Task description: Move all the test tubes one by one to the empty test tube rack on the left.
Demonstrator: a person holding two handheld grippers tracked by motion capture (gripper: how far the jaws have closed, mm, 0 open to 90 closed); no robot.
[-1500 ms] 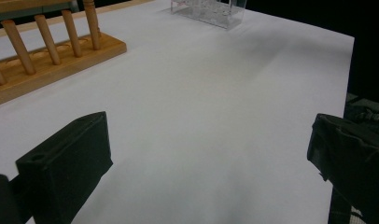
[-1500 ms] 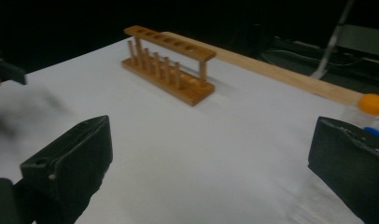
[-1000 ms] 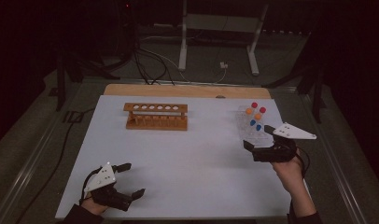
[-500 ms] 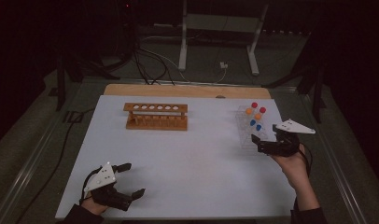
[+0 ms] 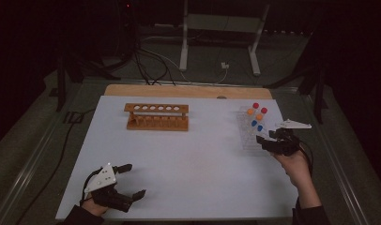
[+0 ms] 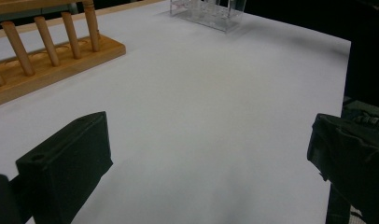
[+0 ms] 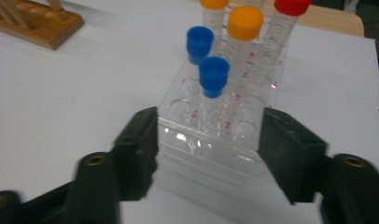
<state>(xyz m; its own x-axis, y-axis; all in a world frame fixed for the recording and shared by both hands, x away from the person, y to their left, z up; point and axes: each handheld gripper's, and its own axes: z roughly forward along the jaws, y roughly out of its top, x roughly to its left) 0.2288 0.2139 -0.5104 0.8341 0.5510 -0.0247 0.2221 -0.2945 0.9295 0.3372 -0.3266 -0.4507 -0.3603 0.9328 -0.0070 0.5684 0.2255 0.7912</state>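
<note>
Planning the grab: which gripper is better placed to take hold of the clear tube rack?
Right. The right gripper is open, its jaws flanking the clear tube rack; the left gripper sits far off.

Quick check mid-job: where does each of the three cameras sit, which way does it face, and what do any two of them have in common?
High view: above the near edge, facing forward and down on the table; shows both hands, left gripper and right gripper.
Left gripper view: low, along open jaws toward the wooden rack.
Right gripper view: low, jaws either side of the clear rack with its capped tubes.
Shared: both racks appear in all three.
</note>
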